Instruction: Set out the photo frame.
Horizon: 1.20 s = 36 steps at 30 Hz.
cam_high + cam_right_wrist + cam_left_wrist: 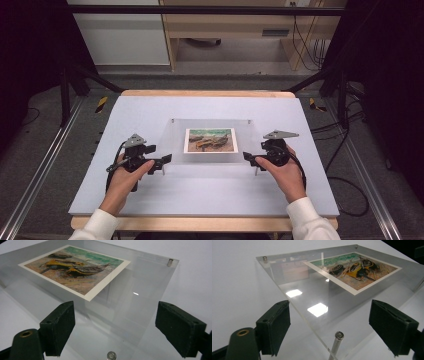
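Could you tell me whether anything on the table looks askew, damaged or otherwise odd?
Nothing stands out. The clear acrylic panel sits level on its metal standoffs, with the boat print lying square and flat; both grippers hover open at its near corners.

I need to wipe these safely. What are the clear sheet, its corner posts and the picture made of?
Sheet: seemingly glossy acrylic or glass; it's see-through and mirrors ceiling lights. Posts: apparently polished metal, silvery and shiny. Picture: likely matte paper print with a white border.
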Available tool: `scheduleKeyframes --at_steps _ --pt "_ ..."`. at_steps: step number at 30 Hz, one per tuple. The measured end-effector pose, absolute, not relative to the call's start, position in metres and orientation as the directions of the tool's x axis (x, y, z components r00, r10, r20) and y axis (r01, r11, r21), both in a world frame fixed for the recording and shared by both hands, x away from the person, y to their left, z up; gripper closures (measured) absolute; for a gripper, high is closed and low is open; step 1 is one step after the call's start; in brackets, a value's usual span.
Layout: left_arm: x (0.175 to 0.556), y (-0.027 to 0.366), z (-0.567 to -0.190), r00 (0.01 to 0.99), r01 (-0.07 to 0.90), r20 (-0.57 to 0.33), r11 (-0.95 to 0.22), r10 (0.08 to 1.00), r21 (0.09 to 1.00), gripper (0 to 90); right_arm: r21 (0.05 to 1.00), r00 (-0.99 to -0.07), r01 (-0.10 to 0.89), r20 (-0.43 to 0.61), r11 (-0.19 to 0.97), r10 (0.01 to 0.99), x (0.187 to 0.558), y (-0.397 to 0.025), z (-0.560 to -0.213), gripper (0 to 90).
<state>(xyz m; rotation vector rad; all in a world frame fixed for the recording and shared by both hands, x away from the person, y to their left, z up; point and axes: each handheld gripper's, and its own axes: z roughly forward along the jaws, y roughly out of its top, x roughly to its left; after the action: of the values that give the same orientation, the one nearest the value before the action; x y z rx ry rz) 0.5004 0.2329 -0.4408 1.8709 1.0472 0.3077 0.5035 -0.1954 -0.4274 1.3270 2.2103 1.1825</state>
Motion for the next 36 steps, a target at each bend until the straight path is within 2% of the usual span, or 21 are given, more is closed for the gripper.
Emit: scheduleKeyframes --at_steps 10,15,24,36 --pt "0.508 0.230 -0.448 0.597 0.583 -0.280 -0.167 0.752 0.795 21.3 0.759 -0.511 0.622 0.207 0.194 0.834 0.502 -0.195 -0.438 16.4" --pt "0.512 0.229 -0.451 0.578 0.618 -0.325 -0.142 0.749 0.773 17.4 0.741 -0.500 0.648 0.242 0.174 0.832 0.504 -0.197 -0.439 15.8" --pt "0.520 0.235 -0.457 0.559 0.690 -0.439 -0.100 0.703 0.717 16.0 0.714 -0.481 0.686 0.302 0.139 0.823 0.509 -0.201 -0.442 15.2" --pt "0.523 0.233 -0.458 0.566 0.705 -0.463 -0.108 0.682 0.701 15.6 0.682 -0.463 0.723 0.361 0.109 0.810 0.513 -0.205 -0.444 15.1"
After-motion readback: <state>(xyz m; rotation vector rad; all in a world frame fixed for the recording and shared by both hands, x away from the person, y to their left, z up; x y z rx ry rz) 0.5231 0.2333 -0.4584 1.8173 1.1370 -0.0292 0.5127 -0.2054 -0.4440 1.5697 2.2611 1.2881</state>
